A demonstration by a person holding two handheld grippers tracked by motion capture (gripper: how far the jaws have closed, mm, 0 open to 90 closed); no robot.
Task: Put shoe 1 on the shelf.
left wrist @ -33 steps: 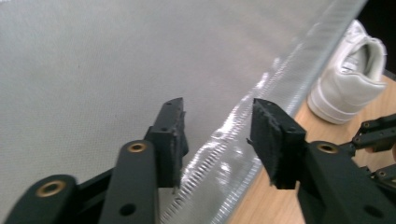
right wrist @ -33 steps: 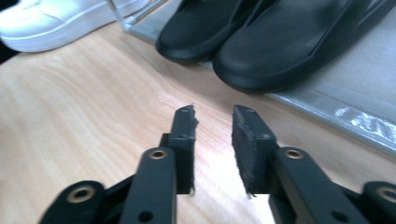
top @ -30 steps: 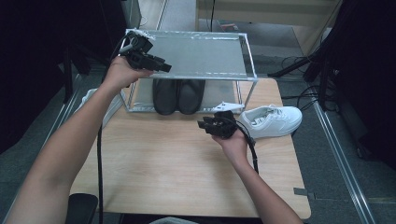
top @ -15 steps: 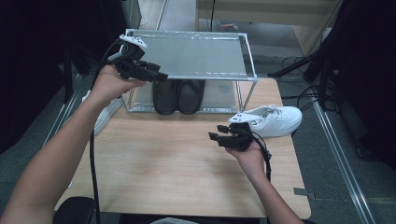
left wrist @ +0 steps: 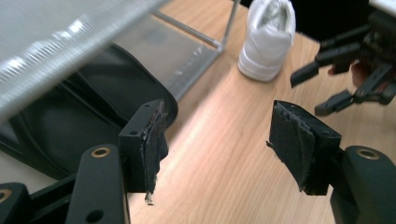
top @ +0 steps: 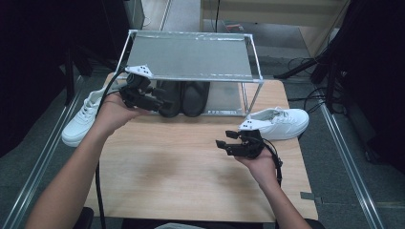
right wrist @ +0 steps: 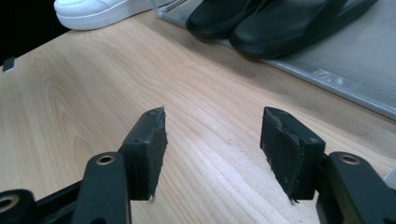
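Note:
A pair of black shoes [top: 183, 98] stands on the lower shelf of a metal rack [top: 191, 55] at the back of the wooden table [top: 191, 176]. One white sneaker [top: 279, 123] lies on the table to the right of the rack. Another white sneaker [top: 82, 120] lies at the table's left edge. My left gripper [top: 164, 102] hovers just in front of the black shoes [left wrist: 70, 121]. Its jaws have just been opening, and my left gripper [left wrist: 217, 140] is open and empty. My right gripper [top: 221, 144] hangs over the table, left of the right-hand sneaker. It too has just been opening, and my right gripper [right wrist: 212, 149] is open and empty.
The rack's top shelf [top: 191, 57] is bare grey mesh. Metal rails [top: 346, 157] run along both sides of the table. Dark stands and cables [top: 305, 64] sit behind it on the right. Bare wood lies between my two hands.
My left hand came down from the rack's top left corner to the front of the black shoes. My right hand shifted right and toward me. Both pairs of jaws stand wider.

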